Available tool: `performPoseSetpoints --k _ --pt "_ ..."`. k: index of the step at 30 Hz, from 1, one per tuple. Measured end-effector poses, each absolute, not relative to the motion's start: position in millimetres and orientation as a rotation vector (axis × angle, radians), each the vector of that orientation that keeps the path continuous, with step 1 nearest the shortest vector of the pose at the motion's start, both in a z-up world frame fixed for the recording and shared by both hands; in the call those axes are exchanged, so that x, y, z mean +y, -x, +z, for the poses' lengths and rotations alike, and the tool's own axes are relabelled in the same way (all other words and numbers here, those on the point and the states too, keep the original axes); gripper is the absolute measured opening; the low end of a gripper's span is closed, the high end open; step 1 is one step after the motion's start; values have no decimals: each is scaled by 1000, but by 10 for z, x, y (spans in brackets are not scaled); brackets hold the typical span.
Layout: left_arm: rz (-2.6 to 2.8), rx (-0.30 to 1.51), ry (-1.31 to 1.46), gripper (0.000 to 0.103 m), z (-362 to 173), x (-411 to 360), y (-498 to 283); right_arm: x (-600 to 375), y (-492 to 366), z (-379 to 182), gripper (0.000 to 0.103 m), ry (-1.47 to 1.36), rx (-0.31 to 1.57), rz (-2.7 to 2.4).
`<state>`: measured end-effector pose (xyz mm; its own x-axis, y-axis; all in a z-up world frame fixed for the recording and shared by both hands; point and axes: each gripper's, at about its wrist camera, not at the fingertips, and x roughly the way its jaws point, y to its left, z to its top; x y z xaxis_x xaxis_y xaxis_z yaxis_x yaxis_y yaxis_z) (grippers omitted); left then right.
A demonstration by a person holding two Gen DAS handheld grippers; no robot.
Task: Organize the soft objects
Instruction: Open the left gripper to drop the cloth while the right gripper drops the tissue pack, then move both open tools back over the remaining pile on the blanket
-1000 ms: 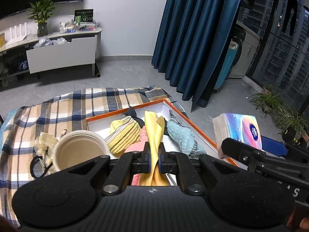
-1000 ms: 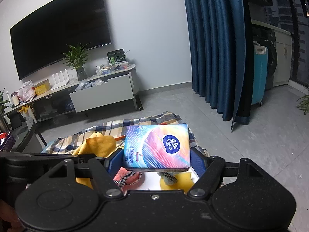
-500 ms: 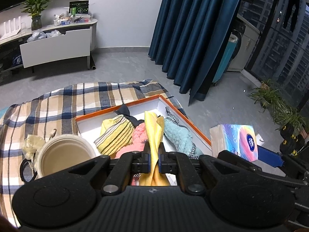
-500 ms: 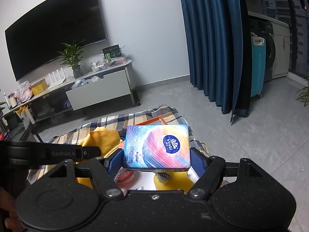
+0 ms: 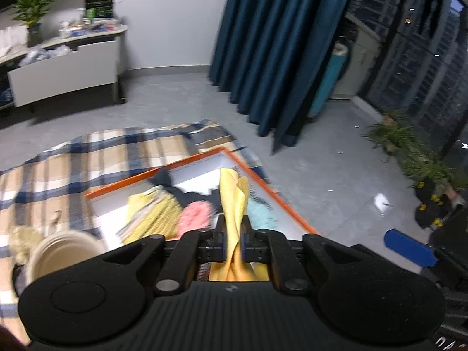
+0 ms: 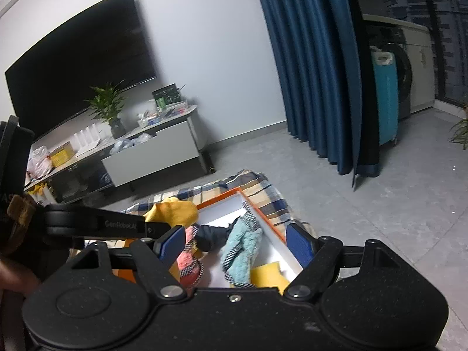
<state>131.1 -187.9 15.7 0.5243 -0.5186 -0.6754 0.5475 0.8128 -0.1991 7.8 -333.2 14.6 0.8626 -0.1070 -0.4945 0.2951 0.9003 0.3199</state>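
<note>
Plaid blanket (image 5: 87, 158) covers the surface under everything; can't tell if it's a desk or a low bed beneath. On it sits an orange-rimmed white box (image 5: 187, 162), open, holding most of the soft stuff: a yellow striped cloth (image 5: 152, 213) at left, a pink fuzzy piece (image 5: 194, 215) in the middle, a light blue fuzzy cloth (image 6: 241, 244) toward the right wall, a dark garment (image 6: 212, 234) behind them, and a flat yellow piece (image 6: 267, 275) on the box floor near the front. A stack of paper bowls (image 5: 58, 251) stands on the blanket just left of the box, outside it. Left gripper (image 5: 234, 238) has its jaws pinched tight on a yellow cloth (image 5: 234, 201), which stands up in a twisted fold above the box contents, lifted clear of the pile as far as I can judge. Right gripper (image 6: 238, 241) hangs over the box's right side with jaws spread wide and nothing between the blue pads. Left view is motion-blurred, so fine detail there is soft. Step in hand, my read: placing the yellow cloth into the box. Next move calls for lowering it into the free white floor at the back, then releasing; the right gripper is free to tuck or flatten. Risk: the cloth drapes over the rim.
</note>
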Motion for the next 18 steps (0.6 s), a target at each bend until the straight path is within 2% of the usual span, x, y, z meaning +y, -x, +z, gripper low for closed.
performPoseSetpoints --k 1,2,3,4,10,14,18 --pt "-650 792 -41 30 169 -1891 -1302 -3340 -65 153 90 -400 484 -226" --pt "-657 784 -40 54 183 -1899 -1292 -3351 -52 158 90 -401 480 -236" --pt "-658 771 -39 62 191 -1892 -1276 -3360 -43 167 90 -400 476 -243" --pt "-659 760 -43 65 202 -1883 -1259 -3361 -30 179 90 -398 472 -246" --pt "-598 722 -50 65 306 -1709 -1161 -3296 -21 243 90 -380 464 -223" --pt "-531 694 -58 72 378 -1522 -1090 -3136 -71 297 90 -356 464 -176" --pt "-491 673 -19 73 446 -1248 -1037 -2965 -138 354 90 -333 470 -134"
